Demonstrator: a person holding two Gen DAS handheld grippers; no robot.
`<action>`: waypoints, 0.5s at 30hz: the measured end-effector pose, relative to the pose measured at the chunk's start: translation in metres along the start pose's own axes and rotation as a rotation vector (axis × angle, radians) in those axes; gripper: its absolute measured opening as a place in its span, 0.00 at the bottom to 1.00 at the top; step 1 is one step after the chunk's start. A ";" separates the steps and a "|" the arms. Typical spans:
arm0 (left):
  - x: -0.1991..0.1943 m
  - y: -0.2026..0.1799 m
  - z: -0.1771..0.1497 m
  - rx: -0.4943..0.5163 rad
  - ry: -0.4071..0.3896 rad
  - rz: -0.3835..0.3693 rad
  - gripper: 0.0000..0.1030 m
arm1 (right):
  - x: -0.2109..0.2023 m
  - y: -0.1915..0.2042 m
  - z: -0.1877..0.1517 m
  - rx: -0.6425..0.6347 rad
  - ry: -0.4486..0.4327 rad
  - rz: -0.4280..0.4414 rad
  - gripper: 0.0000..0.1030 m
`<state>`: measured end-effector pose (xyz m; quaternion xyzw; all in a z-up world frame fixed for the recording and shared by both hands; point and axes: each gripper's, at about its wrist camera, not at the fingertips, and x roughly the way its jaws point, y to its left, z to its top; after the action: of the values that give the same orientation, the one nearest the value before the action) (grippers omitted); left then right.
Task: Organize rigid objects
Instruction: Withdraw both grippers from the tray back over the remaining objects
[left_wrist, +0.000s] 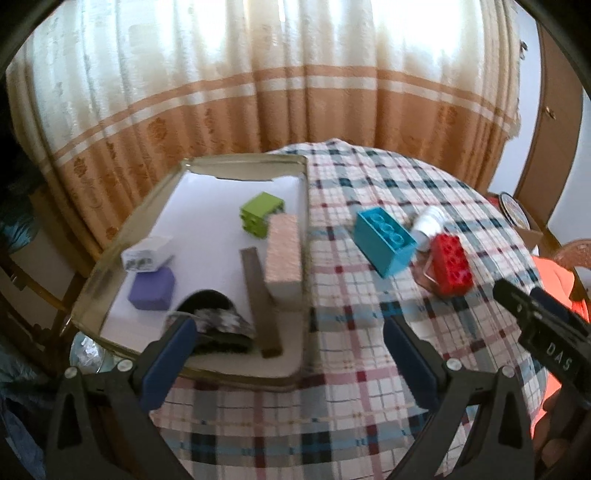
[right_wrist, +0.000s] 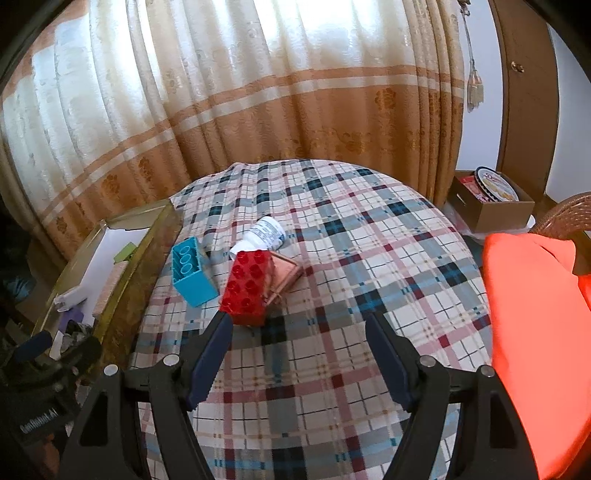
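With several pieces already in the tray (left_wrist: 110, 254), both the left gripper (left_wrist: 291, 354) and right gripper (right_wrist: 299, 354) gape empty, so next comes closing on the red brick (right_wrist: 245, 291) (beside the teal brick (right_wrist: 194, 275), right of the tray).

Daylight came through the curtain (left_wrist: 258, 74) behind the table's (left_wrist: 369, 369) far edge and blew out its upper folds; I saw the cloth evenly lit, with soft shadows; motion blur smeared both views, worse in the left wrist; fisheye bending curved everything, and the corners went black.
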<state>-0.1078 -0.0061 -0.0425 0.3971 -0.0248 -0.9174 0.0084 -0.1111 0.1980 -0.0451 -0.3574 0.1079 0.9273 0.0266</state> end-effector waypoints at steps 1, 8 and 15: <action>0.000 -0.003 -0.001 0.006 0.004 -0.006 0.99 | 0.000 -0.001 0.001 0.002 0.001 0.000 0.74; 0.002 -0.023 -0.009 0.063 0.020 -0.043 0.99 | -0.003 -0.002 0.003 -0.008 -0.009 0.003 0.74; 0.005 -0.020 -0.009 0.052 0.035 -0.049 0.99 | 0.008 0.009 0.010 -0.039 0.003 0.026 0.70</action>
<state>-0.1045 0.0128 -0.0534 0.4135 -0.0390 -0.9094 -0.0240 -0.1245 0.1914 -0.0418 -0.3577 0.0944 0.9290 0.0074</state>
